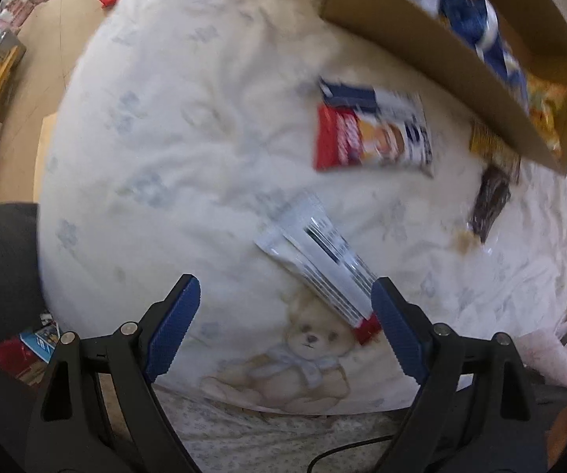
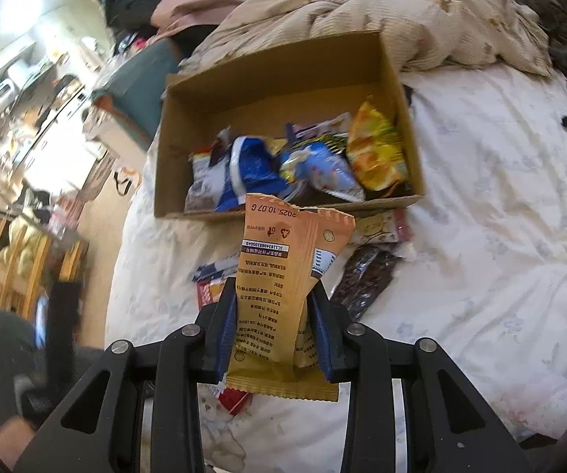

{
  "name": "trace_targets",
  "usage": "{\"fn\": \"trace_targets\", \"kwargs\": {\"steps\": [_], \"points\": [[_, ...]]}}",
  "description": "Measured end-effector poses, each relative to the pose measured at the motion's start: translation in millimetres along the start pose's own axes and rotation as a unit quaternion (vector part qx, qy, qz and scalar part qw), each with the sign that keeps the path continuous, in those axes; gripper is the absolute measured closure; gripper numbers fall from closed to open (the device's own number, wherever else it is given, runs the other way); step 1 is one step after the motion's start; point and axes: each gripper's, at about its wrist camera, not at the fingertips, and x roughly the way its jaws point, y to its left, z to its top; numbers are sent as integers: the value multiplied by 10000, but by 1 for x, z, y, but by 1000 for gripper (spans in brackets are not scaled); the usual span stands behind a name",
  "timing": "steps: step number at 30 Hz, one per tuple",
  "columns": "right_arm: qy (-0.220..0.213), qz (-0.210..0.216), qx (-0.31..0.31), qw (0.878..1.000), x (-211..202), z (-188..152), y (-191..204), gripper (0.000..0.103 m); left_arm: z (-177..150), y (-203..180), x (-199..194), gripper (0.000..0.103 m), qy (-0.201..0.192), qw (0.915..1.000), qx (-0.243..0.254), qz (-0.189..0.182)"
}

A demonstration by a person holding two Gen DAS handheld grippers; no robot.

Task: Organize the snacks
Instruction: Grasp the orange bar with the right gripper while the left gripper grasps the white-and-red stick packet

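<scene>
1. Several snacks are already inside the brown cardboard box (image 2: 283, 79) on the bed with the white flowered sheet (image 2: 500, 197): a crumpled blue bag (image 2: 251, 169), a yellow bag (image 2: 378, 153) and others.
2. The right claw (image 2: 273, 331) is closed on a flat orange snack packet with printed text (image 2: 279, 276) and holds it upright in front of the box, so I judge this one goes in next.
3. The left claw (image 1: 285, 327) is wide open and empty, above a white packet with a barcode (image 1: 322, 264).
4. Still on the sheet: this white packet, a red and blue packet (image 1: 370, 134) and a dark brown packet (image 1: 490, 205).
5. Only the right wrist view shows the box interior clearly; only the left wrist view shows the teddy bear print (image 1: 307, 354) whole.
</scene>
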Motion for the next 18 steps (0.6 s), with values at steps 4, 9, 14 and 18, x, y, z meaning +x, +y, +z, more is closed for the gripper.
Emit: {"fn": "trace_targets", "kwargs": {"steps": [4,9,14,18], "points": [[-121,54,128,9998,4,5,0,67,-9,-19,20,16,161,9998,143,50],[-138,72,299,9994,4,8,-8,67,-18,-37,31,27,73,9977,652,186],[-170,167,421,9988,1,9,-10,67,-20,-46,27,67,12,9955,946,-33],[-190,204,406,9988,0,10,-7,67,-16,-51,20,84,43,9939,1089,-156]]}}
